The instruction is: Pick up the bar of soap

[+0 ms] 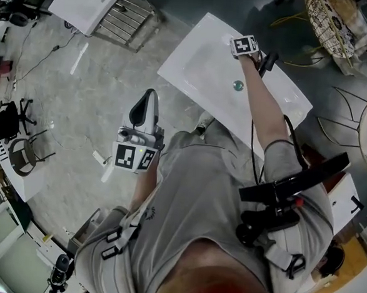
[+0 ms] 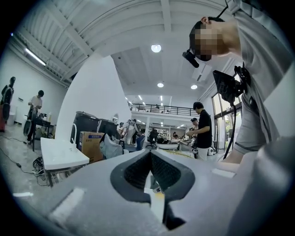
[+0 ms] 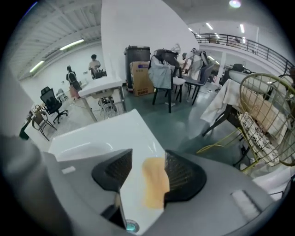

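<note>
The bar of soap is a pale orange slab standing between the jaws of my right gripper. It lies against the right pad, with a gap of white basin showing between it and the left pad, so the jaws stand open around it. Below is the white sink with its greenish drain. In the head view the right gripper's marker cube hovers over the far part of the sink; the soap is hidden there. My left gripper points level away from the sink, its pads meeting, holding nothing.
A gold wire chair stands right of the sink, also at the head view's top right. A metal rack lies on the floor beyond. A white table, chairs, boxes and several people fill the hall behind.
</note>
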{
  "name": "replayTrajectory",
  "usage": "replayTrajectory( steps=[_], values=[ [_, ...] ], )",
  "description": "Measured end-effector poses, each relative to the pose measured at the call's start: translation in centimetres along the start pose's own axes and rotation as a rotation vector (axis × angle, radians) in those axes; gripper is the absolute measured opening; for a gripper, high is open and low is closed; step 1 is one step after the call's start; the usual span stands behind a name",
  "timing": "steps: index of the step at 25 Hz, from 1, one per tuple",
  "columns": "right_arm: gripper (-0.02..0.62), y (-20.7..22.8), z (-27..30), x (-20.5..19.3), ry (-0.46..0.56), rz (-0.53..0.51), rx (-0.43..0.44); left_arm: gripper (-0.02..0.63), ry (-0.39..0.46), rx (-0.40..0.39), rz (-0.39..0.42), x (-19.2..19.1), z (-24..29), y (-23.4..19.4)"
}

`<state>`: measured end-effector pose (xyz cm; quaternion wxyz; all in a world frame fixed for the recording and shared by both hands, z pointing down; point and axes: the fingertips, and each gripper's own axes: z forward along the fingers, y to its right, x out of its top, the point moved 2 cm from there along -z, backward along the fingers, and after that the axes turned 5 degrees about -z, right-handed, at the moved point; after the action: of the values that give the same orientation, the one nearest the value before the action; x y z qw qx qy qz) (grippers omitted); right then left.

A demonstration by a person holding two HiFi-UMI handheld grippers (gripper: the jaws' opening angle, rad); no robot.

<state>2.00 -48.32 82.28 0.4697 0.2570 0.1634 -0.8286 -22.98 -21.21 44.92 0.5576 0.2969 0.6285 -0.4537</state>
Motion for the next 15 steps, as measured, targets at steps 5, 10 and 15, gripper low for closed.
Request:
replayTrajectory(
  steps=[5,10,15],
  values=[
    [0.216,0.3,-7.1,3.2,0.083,0.139,-0.064,-0.002,0.016,-0.092,-0.013,0.7,1.7,0.9],
    [0.212,-0.5,-16.9,10.2,0.346,0.125,-0.072,-0.002,0.044,-0.222,-0.017,2.5,4.7,2.0],
    [0.182,1.2,-29.6,11.5,0.479,0.06,-0.18,-0.002,0.072,-0.408,-0.019,3.6,8.6,6.6]
  ],
)
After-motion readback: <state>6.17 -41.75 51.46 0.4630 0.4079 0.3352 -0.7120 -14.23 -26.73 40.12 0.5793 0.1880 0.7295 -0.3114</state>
